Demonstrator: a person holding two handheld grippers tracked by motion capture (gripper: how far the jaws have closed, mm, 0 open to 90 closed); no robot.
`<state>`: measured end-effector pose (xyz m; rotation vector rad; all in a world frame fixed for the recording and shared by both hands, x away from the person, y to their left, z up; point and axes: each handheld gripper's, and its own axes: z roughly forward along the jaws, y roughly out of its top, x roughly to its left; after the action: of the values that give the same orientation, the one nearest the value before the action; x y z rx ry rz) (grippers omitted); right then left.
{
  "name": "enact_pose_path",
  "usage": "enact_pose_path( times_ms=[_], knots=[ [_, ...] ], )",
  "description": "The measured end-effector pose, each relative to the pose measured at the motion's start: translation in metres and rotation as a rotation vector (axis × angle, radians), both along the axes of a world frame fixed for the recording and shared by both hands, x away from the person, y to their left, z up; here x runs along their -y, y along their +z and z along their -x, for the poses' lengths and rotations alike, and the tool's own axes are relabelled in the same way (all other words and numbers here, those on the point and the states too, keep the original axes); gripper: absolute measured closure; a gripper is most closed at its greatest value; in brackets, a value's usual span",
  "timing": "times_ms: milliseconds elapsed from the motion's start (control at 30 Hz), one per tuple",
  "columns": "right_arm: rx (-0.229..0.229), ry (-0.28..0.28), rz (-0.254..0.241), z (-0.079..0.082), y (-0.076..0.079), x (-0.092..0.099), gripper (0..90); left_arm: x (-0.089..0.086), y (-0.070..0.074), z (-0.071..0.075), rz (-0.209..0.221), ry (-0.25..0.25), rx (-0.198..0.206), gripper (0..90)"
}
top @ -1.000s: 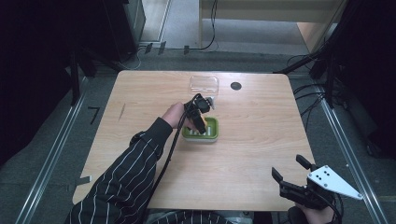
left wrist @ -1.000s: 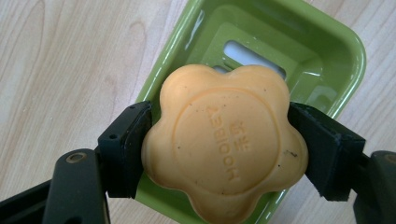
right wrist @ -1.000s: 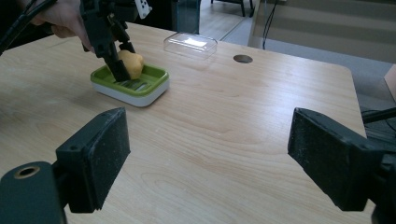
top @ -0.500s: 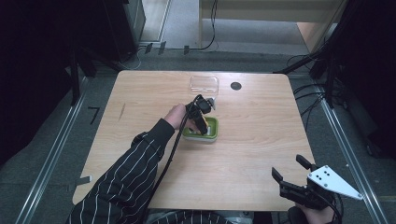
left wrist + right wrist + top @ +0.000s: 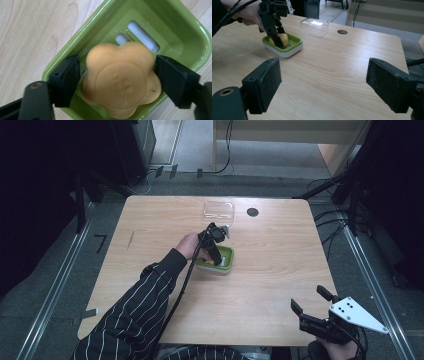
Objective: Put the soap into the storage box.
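Observation:
An orange flower-shaped soap (image 5: pixel 120 80) lies in a green soap dish (image 5: pixel 175 25) near the table's middle. My left gripper (image 5: pixel 117 82) points down into the dish, one pad on each side of the soap. Its jaws have just been opening, a thin gap shows at the left pad, and the soap rests on the dish. From above, the left gripper (image 5: pixel 214 251) stands over the dish (image 5: pixel 226 266). The right gripper view shows it (image 5: pixel 277 40) beside the soap (image 5: pixel 284 38). My right gripper (image 5: pixel 308 300) hangs open and empty past the table's front right edge.
A clear plastic lid (image 5: pixel 218 210) lies behind the dish, near the far edge. A round dark hole (image 5: pixel 252 212) sits in the tabletop to its right. Bare wood (image 5: pixel 342 65) stretches between the dish and my right gripper (image 5: pixel 322 85).

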<state>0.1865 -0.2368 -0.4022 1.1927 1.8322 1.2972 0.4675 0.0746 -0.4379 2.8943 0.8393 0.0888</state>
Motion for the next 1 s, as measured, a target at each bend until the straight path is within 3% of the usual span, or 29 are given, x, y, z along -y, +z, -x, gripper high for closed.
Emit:
enact_pose_path(
  times_ms=[100, 467, 1000],
  knots=[
    [0.000, 0.001, -0.001, 0.000, 0.000, 0.000, 13.4, -0.001, 0.003, 0.001, 0.009, 0.006, 0.014, 14.5],
    [0.001, 0.004, -0.004, -0.001, 0.000, 0.000, 13.5, -0.008, 0.020, 0.010, 0.031, 0.019, 0.037, 7.8],
    [0.004, 0.016, -0.006, -0.004, 0.000, -0.002, 13.5, -0.025, 0.026, 0.042, 0.016, 0.020, 0.045, 1.8]
  ],
)
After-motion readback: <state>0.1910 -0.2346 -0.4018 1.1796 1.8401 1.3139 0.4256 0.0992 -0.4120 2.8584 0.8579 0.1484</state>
